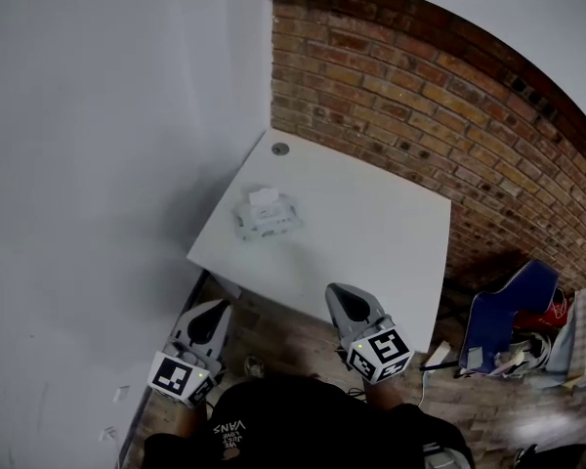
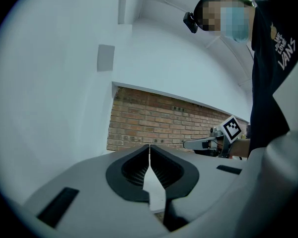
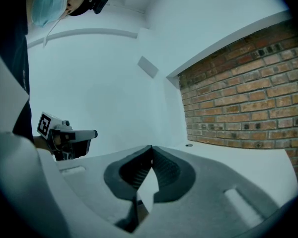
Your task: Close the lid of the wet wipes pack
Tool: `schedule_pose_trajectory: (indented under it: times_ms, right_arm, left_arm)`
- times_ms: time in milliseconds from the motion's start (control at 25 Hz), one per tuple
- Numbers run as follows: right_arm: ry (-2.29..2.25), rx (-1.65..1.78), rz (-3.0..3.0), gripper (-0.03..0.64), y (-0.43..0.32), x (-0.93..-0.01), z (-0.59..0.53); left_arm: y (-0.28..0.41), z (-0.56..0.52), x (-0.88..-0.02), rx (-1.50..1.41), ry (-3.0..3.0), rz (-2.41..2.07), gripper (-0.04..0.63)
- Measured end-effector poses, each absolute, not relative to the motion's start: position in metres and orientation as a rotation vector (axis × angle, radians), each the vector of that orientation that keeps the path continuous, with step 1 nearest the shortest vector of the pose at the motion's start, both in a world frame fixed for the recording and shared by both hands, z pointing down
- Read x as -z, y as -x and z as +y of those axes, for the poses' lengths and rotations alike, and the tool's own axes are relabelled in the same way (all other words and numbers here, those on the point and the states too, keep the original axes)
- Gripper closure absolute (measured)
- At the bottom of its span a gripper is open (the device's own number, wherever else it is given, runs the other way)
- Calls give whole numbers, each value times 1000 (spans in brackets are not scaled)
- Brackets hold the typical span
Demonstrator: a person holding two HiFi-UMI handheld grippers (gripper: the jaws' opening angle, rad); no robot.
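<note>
The wet wipes pack (image 1: pixel 266 214) is white and lies on the left half of the white table (image 1: pixel 371 233), with a white flap standing up at its top. Both grippers hang in front of the table's near edge, well short of the pack. My left gripper (image 1: pixel 218 307) is at the lower left, jaws shut with nothing between them (image 2: pixel 149 146). My right gripper (image 1: pixel 335 290) is below the table's near edge, also shut and empty (image 3: pixel 151 147). Neither gripper view shows the pack.
A brick wall (image 1: pixel 449 96) runs behind and to the right of the table, and a white wall (image 1: pixel 98 145) stands at the left. A round cable hole (image 1: pixel 280 149) sits in the table's far corner. Blue bags and clutter (image 1: pixel 516 322) lie on the floor at the right.
</note>
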State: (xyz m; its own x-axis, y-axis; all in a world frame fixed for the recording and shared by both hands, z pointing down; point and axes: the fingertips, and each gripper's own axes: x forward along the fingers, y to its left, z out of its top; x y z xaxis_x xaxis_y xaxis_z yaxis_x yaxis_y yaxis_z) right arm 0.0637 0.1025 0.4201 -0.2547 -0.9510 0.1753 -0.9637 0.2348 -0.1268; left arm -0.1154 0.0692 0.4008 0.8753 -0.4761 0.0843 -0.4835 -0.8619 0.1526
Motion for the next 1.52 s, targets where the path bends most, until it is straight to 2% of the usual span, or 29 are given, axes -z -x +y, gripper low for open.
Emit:
schedule_pose_trajectory:
  times_ms: [680,1160,1520]
  right_arm:
    - [-2077,-353,-2260,618,-34,-430,68]
    - [-2039,-311,-2266,618,-35,-435,42]
    - [-1954,-287,-2348,618,-57,-425,-18]
  left_arm:
    - [146,2,-420,-95,-2970,-536,584]
    - [162,-20,-427,-37,-2932,-639,584]
    - [144,-57,-420,-24,-2942,-748,584]
